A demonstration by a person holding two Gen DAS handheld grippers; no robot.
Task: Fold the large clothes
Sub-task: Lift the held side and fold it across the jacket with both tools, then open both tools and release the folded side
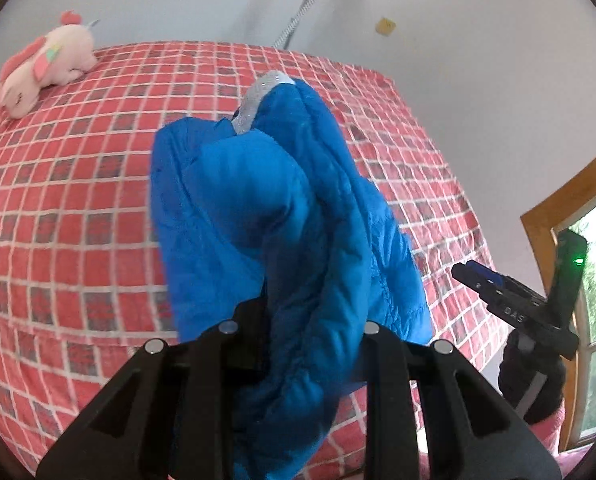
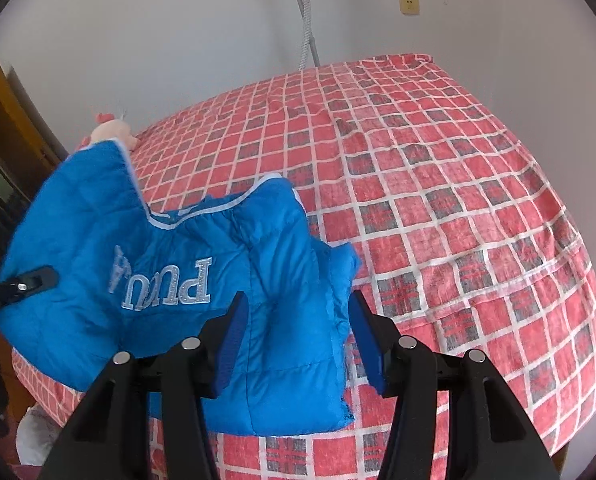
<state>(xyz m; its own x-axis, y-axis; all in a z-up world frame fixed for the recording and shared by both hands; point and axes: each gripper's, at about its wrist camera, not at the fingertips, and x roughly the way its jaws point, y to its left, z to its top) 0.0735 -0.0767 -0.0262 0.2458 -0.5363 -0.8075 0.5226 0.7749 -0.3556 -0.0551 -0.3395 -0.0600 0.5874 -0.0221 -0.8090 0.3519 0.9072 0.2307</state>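
Observation:
A blue padded jacket [image 1: 257, 220] with silver letters [image 2: 161, 284] hangs lifted over the bed with the red checked sheet [image 2: 438, 200]. My left gripper [image 1: 298, 320] is shut on a bunched part of it, and the cloth hides the fingertips. In the right wrist view that left gripper [image 2: 29, 280] grips the jacket's left side. My right gripper [image 2: 298, 340] is held open, blue pads apart. A flap of the jacket [image 2: 293, 360] shows between and behind its fingers. From the left wrist camera, the right gripper [image 1: 478, 276] is to the right of the jacket, with a strip of sheet between them.
A pink plush toy [image 1: 45, 64] lies at the bed's far left corner. A window with a wooden frame [image 1: 594, 272] is on the right. Dark wooden furniture [image 2: 1, 152] stands left of the bed. A metal pole [image 2: 306, 12] leans on the white wall behind.

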